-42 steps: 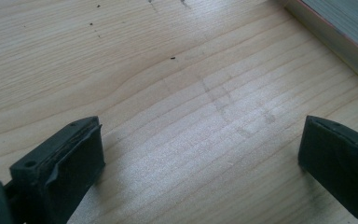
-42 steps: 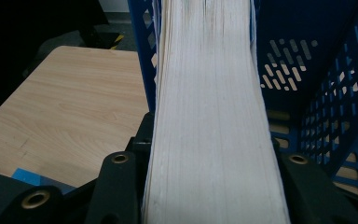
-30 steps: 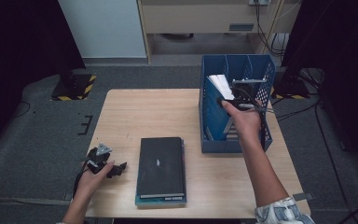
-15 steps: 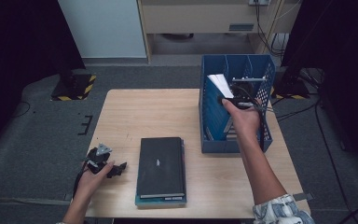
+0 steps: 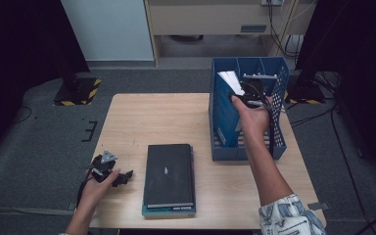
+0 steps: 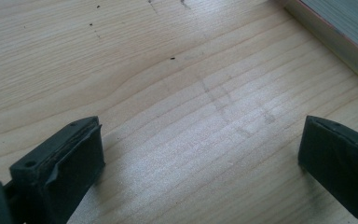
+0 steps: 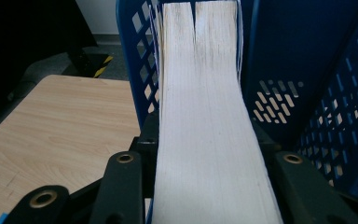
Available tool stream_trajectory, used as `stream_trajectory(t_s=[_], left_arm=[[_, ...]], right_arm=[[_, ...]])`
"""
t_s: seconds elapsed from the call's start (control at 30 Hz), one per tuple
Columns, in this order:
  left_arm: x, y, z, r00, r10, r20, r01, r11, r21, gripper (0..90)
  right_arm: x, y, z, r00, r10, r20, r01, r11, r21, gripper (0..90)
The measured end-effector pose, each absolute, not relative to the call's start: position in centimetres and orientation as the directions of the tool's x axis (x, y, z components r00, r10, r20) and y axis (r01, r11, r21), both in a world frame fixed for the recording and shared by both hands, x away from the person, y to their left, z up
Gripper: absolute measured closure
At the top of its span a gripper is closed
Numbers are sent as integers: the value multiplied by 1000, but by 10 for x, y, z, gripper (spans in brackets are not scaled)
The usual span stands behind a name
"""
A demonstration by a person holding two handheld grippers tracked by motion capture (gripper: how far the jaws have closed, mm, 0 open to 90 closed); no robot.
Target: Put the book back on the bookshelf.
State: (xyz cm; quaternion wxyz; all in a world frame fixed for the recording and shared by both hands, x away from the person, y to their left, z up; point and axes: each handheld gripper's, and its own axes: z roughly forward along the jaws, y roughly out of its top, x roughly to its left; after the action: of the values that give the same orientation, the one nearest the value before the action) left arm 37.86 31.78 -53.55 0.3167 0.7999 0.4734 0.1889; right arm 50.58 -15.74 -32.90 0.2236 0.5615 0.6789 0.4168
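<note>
Your right gripper (image 5: 247,94) has shifted slightly leftward over the blue file rack (image 5: 219,117) since a second ago, its fingers having just been closing, now clamped on the white-paged book (image 7: 205,116), which stands tilted in the rack's compartment. Your left gripper (image 5: 108,171) rests on the tabletop (image 5: 152,117), fingers wide apart, gripping nothing, beside the stacked black book (image 5: 169,174).

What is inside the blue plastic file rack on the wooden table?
Inside the blue plastic file rack stands a thick book with white page edges, gripped by the right gripper. The hand and the rack walls hide what else lies inside.
</note>
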Motion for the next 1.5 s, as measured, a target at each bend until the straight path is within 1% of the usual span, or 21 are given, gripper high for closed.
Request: stream_trajectory(t_s=[0.37,0.7,1.03,1.33,1.43,1.5], left_arm=[[379,318,-535,481,877,0,638,-350,686,0],[379,318,-535,481,877,-1,639,-350,684,0],[379,317,-535,481,877,-1,640,-350,684,0],[379,317,-535,483,876,2,638,-354,683,0],[379,317,-535,481,876,1,640,-352,683,0],[379,317,-535,481,877,-1,640,-351,683,0]], right_arm=[[526,-151,-338,-207,961,186,554,-41,832,603],[533,-145,-343,-184,968,172,548,-44,835,602],[531,-142,-347,-183,971,155,533,-35,846,600],[524,-138,-351,-182,970,163,529,-43,847,589],[522,-139,-352,-185,967,175,524,-53,850,576],[521,-139,-353,-193,963,189,521,-63,851,541]])
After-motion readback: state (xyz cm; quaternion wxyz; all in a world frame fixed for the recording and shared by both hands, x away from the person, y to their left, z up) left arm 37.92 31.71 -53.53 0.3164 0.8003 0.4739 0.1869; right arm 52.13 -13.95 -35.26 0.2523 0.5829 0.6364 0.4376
